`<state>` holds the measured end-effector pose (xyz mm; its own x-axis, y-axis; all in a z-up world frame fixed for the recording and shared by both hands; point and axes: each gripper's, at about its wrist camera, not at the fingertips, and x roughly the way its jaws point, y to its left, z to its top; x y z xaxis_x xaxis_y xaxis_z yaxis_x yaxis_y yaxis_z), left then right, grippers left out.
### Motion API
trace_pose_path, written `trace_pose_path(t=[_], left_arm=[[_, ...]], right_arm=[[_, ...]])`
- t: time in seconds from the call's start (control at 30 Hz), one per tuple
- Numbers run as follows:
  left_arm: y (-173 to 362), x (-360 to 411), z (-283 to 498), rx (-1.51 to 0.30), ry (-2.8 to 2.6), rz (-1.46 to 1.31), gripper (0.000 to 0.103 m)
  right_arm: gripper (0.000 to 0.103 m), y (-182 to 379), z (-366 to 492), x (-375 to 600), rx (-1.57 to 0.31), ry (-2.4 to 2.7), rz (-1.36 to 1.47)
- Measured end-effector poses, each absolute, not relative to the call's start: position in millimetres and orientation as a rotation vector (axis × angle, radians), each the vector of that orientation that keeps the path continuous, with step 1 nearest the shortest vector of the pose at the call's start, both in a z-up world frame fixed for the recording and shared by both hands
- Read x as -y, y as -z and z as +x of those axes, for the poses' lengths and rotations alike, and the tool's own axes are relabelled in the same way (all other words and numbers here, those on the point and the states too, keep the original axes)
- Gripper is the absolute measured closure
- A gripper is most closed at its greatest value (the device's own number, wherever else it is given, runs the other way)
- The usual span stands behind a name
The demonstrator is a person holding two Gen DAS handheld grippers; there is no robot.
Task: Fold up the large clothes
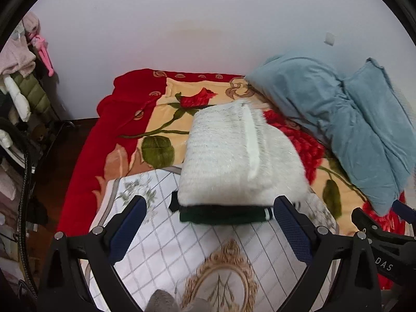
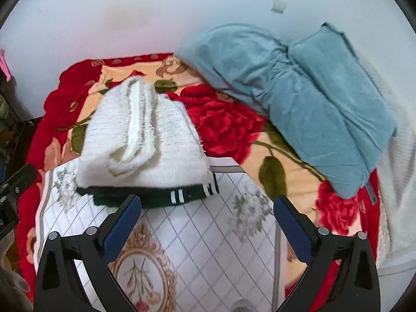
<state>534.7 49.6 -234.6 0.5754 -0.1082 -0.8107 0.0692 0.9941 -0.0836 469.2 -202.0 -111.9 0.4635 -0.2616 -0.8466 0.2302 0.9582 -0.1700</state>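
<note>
- While both grippers hung above the bed (image 1: 78, 182), the folded white fuzzy sweater (image 1: 234, 156) lay on top of a folded dark green garment (image 1: 226, 214).
- That dark green garment had white stripes at one end and stuck out a little from under the sweater on the near side.
- Both folded clothes sat at the far edge of a white sheet (image 1: 166, 236) with a grid of thin lines, small flowers and a gold frame picture.
- This white sheet lay on a red and cream blanket (image 2: 228, 127) with big red roses and green leaves.
- A blue pillow (image 2: 299, 96) lay at the right side of the bed, against the pale wall (image 1: 182, 26), well apart from the clothes.
- Something white and knitted (image 2: 397, 182) lay beside the pillow at the far right edge of the right wrist view.
- The left gripper (image 1: 210, 221) had its jaws wide apart, and nothing was between them.
- The right gripper (image 2: 206, 221) also had its jaws wide apart and held nothing.
- Neither gripper touched the sweater; both pointed down at the sheet just in front of the pile.
- Part of the right gripper showed at the right edge of the left wrist view.
- Clothes hung on a rack (image 1: 18, 78) at the left side of the room, beside the bed.
</note>
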Motion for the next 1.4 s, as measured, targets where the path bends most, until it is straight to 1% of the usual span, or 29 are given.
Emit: trace_pose_path(t=[0.2, 0.53, 0.83, 1.07, 1.4], left_arm=[[184, -54, 465, -0.922, 0.124, -0.015, 0.004], [101, -68, 357, -0.823, 0.121, -0.004, 0.004], [42, -69, 298, -0.794, 0.081, -0.018, 0.004], [17, -68, 277, -0.815, 0.062, -0.008, 0.004], [5, -69, 256, -0.808, 0.028, -0.002, 0.004]], right_arm=[[0.000, 47, 388, 187, -0.989, 0.323, -0.046], [0.000, -60, 261, 168, -0.892, 0.325, -0.034], [0.000, -145, 179, 158, -0.818, 0.299, -0.029], [0.000, -188, 150, 156, -0.791, 0.282, -0.038], [0.000, -215, 140, 149, -0.770, 0.249, -0.064]])
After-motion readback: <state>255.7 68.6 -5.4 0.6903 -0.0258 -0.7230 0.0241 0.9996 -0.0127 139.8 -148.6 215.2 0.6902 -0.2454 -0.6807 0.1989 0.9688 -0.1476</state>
